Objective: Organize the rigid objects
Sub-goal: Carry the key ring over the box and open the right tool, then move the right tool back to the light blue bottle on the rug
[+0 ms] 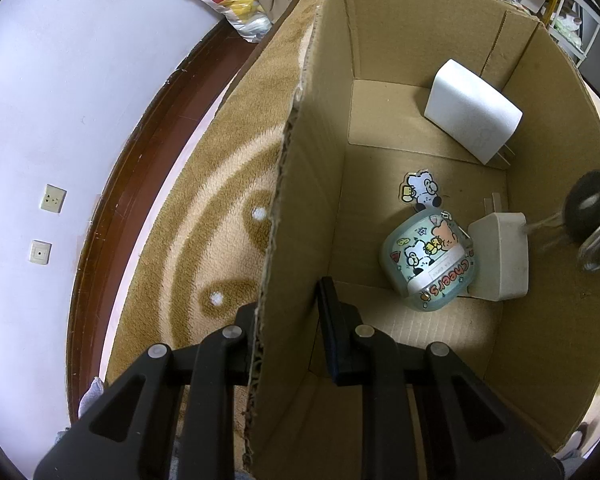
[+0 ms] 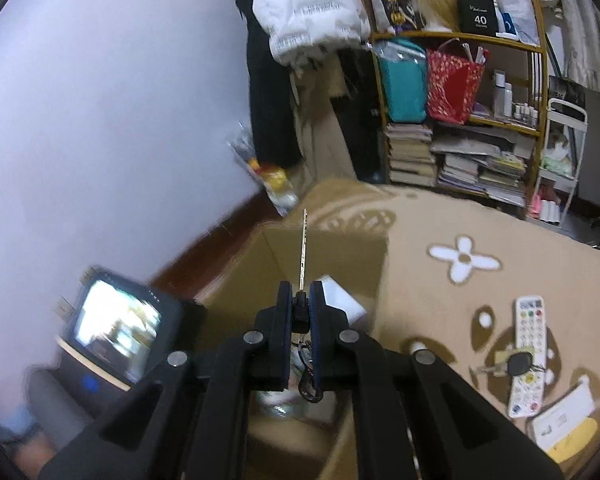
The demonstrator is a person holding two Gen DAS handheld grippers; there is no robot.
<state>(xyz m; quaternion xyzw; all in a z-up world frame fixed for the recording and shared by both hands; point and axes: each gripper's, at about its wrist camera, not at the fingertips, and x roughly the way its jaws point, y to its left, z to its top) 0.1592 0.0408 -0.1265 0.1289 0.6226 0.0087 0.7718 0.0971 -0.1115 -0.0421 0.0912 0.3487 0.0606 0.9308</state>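
Tan patterned carpet (image 2: 460, 220) covers the floor beside a lilac wall (image 1: 80, 60). Left gripper (image 1: 288, 320) clamps the cardboard box (image 1: 312, 160) wall; chargers lie inside. Right gripper (image 2: 301, 316) pinches a key (image 2: 303, 248) above the box. A cluttered shelf (image 2: 460, 112) stands far right.

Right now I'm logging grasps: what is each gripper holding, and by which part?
The right gripper pinches a key by its dark head, blade pointing forward. The left gripper straddles the cardboard box wall near its rim.
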